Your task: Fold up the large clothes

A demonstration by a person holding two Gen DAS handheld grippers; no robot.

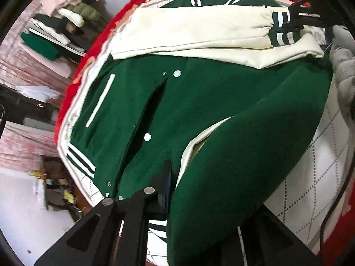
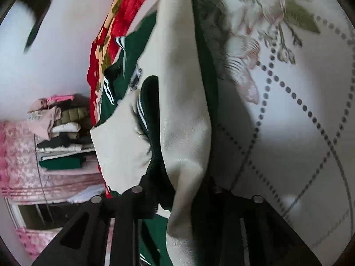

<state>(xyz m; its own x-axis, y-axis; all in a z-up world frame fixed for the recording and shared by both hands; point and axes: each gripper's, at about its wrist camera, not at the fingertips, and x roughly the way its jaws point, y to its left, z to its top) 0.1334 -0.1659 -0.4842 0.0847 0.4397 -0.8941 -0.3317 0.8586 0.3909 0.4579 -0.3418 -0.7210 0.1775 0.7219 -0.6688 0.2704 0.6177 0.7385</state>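
A green varsity jacket (image 1: pixel 199 93) with cream sleeves (image 1: pixel 190 35) lies front up on a white quilted bed cover (image 1: pixel 319 155), both sleeves folded across the chest. My left gripper (image 1: pixel 177 201) is shut on the jacket's green bottom hem and lifts that side into a raised fold. My right gripper (image 2: pixel 177 197) is shut on the jacket's cream sleeve (image 2: pixel 184 115) at the shoulder side, with the striped cuff (image 2: pixel 144 115) close in front. The right gripper also shows at the top right of the left wrist view (image 1: pixel 304 15).
A red flowered blanket (image 1: pixel 88 71) lies along the far edge of the bed. A stack of folded clothes (image 1: pixel 60 31) sits on a pink surface beyond it, and also shows in the right wrist view (image 2: pixel 62 133). A gloved hand (image 1: pixel 344 66) is at the right edge.
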